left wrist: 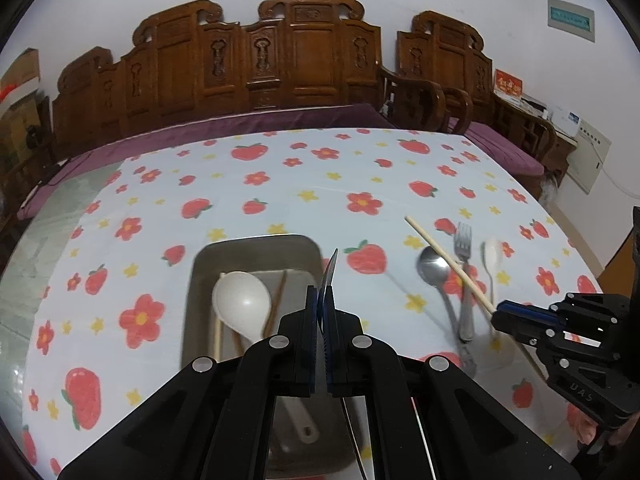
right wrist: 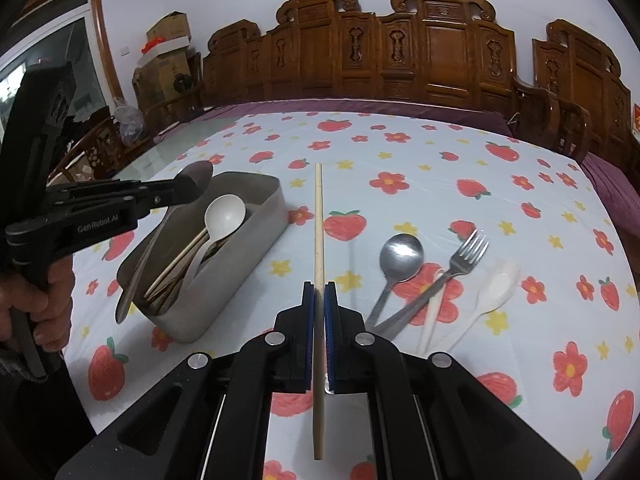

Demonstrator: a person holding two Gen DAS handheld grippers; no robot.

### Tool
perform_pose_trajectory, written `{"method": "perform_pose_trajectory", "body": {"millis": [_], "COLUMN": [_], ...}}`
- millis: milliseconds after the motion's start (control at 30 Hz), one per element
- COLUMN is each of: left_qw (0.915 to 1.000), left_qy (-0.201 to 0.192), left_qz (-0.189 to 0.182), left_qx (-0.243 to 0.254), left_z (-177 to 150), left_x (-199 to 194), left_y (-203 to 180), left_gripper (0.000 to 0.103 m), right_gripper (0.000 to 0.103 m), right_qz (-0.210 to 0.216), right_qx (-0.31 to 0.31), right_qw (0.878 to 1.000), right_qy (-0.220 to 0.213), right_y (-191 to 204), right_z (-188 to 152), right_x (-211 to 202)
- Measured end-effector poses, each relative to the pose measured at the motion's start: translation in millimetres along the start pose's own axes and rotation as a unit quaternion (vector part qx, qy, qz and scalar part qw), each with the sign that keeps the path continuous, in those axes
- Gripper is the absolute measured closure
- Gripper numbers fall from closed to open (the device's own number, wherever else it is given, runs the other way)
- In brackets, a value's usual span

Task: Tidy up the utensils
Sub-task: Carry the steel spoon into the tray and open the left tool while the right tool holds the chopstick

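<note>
The right tool (right wrist: 319,298) is clamped on a long, pale wooden chopstick (right wrist: 318,232), which is held lengthwise between the blue pads and carried clear of the table; in the left wrist view it juts up and leftward from that tool (left wrist: 500,310). The left tool (left wrist: 325,292) is clenched on a thin, dark metal piece seen edge-on; in the right wrist view a rounded steel spoon bowl (right wrist: 197,178) is seen at its tip, held above the left end of the tray.

A rectangular stainless-steel tray (right wrist: 240,258) with rounded corners and matte walls is placed on the table, which is covered by a white cloth printed with red strawberries, red flowers and yellow stars (right wrist: 420,160). Inside the tray a cream plastic ladle-shaped spoon (right wrist: 224,214) and several wooden chopsticks (right wrist: 176,270) are laid; a steel handle (right wrist: 134,284) is seen leaning over its near left wall.

To the right of the tray, well apart from it, a polished steel spoon (right wrist: 401,254), a steel fork (right wrist: 460,266) and a translucent white plastic spoon (right wrist: 496,286) are laid in a loose fan, the fork crossing the spoon's handle.

Open cloth is left between the tray and this group. Beyond the far table edge a carved dark wooden bench with purple cushions (right wrist: 400,52) is set against the wall.
</note>
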State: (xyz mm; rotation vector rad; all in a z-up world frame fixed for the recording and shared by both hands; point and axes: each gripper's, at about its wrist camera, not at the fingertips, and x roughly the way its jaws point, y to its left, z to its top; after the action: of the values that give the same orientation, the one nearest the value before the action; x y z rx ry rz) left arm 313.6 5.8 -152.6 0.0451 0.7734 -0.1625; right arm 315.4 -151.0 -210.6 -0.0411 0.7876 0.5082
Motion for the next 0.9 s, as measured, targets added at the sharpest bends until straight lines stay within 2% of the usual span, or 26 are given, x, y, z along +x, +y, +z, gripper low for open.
{"method": "perform_pose_trajectory", "body": {"millis": [300,633,900], "left_qw": [0.9997,0.9986,0.9977], "left_qy": [-0.007,0.018,0.045], "left_qz": [0.019,0.04,0.048], "left_qx": [-0.018,-0.03,-0.015], "left_z": [-2.7,-9.8,-12.1], "left_x": [7.8,31.6,51.1], "left_y": [28.8,54.0,51.9], "left_gripper": [0.101,0.101,0.101], "right_gripper": [0.097,0.097,0.097], "right_qz": [0.001,0.0,-0.001], "right_qx": [-0.009,-0.015,-0.017], "right_qw": [1.0,1.0,1.0], "right_qy": [0.008,0.016,0.017], "right_y": [10.8,16.4,16.4], "right_z": [-3.6,-6.0,-7.4], "right_x": [6.8,14.9,16.0]}}
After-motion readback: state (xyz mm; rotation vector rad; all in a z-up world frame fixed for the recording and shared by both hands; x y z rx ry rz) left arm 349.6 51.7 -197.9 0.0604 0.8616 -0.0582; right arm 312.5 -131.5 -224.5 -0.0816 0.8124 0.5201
